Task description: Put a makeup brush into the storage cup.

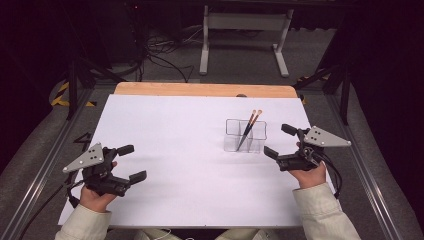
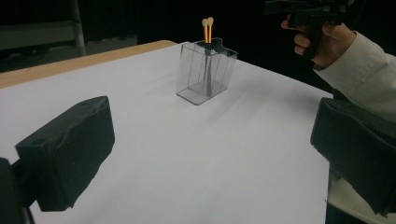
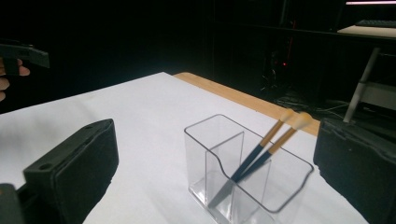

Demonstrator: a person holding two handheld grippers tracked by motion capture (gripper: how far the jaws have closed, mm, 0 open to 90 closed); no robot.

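Note:
A clear plastic holder [image 1: 245,136] with compartments stands on the white table right of centre. Two brushes [image 1: 251,122] with dark handles and pale tips lean together inside it. My right gripper [image 1: 277,140] hovers just right of the holder, open, with nothing between its jaws. In the right gripper view the holder [image 3: 247,172] and brushes [image 3: 275,140] sit close ahead, between the two black pads [image 3: 74,168]. My left gripper [image 1: 134,162] is open and empty at the near left of the table, far from the holder [image 2: 205,72].
A white sheet [image 1: 175,150] covers the table, and a wooden strip [image 1: 200,89] shows along the far edge. Metal rails run down both sides. Beyond the table are a white stand [image 1: 245,30] and cables on the floor.

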